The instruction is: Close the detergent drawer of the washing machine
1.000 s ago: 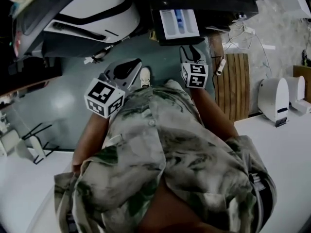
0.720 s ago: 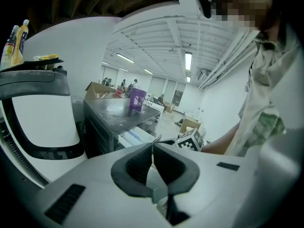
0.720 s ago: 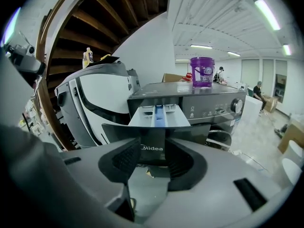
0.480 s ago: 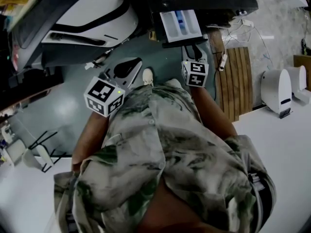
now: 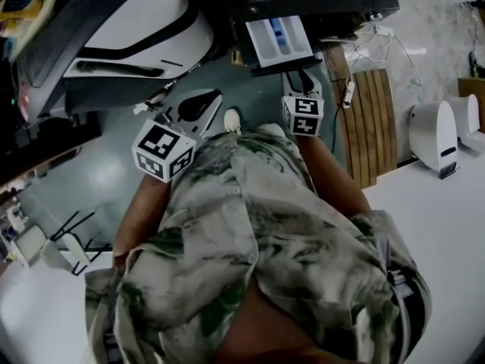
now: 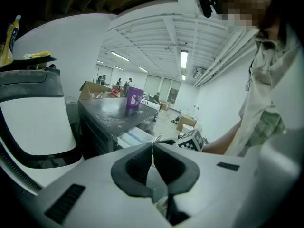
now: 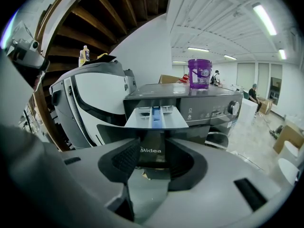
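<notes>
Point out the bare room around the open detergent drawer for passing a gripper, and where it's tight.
Free: the floor between the white machine and the left gripper. Crowded: the right gripper, jaws open, sits close in front of the detergent drawer, with the wooden panel beside it.

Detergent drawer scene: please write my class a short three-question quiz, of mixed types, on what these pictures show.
1. True or false: the detergent drawer is pushed fully shut.
2. The bucket on top of the washing machine is: A) purple B) red C) green
3. Short answer: which gripper's jaws are together?

Key
1. False; it is pulled out.
2. A.
3. The left gripper; the right gripper is open.
</notes>
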Tool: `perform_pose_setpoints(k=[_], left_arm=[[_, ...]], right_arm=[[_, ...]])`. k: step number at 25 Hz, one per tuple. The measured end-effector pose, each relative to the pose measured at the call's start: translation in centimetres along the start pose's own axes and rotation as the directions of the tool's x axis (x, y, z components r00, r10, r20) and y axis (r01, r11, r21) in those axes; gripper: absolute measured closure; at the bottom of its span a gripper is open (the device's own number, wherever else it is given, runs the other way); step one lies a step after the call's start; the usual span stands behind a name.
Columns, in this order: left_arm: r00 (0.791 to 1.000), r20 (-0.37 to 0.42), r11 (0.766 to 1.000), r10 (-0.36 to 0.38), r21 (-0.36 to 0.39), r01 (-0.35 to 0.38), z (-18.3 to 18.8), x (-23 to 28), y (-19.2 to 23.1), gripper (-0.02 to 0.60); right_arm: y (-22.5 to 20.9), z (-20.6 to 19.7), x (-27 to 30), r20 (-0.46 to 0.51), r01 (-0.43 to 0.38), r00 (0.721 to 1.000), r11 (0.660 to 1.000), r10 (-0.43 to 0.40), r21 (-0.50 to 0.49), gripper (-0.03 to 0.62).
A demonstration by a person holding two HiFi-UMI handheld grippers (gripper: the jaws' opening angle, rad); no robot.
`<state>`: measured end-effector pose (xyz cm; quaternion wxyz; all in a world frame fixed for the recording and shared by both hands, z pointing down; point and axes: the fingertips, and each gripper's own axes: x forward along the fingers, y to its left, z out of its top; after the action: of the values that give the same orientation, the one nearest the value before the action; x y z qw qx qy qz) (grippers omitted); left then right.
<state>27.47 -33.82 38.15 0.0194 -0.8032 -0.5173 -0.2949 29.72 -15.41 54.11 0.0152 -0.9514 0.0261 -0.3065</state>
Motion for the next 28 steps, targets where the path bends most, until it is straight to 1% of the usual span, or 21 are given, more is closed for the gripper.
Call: perform_pose_setpoints(k=[17,22,28], left_arm=[[1.000,-0.002,1.000,0.003,-0.010,-0.003,0.3,0.5,0.7,0.555],[1.000,0.001,1.000,0.011,-0.011,-0.011,0.4,0.4,1.0,0.555],[1.000,0.005,1.000,0.020,-0.013,-0.020,0.6,0.3,1.4,0.555]], right_arm=[[0.1,1.4,1.5,0.015,-0.021,1.000,1.000,0.022,-0.015,0.419],[0.0,1.4,1.9,-0.001,-0.024,1.000,1.000,0.024,-0.016,0.419],[0.1,2.2,2.6,0.001,-0.030,1.000,0.999,0.030,-0.022,0.419]])
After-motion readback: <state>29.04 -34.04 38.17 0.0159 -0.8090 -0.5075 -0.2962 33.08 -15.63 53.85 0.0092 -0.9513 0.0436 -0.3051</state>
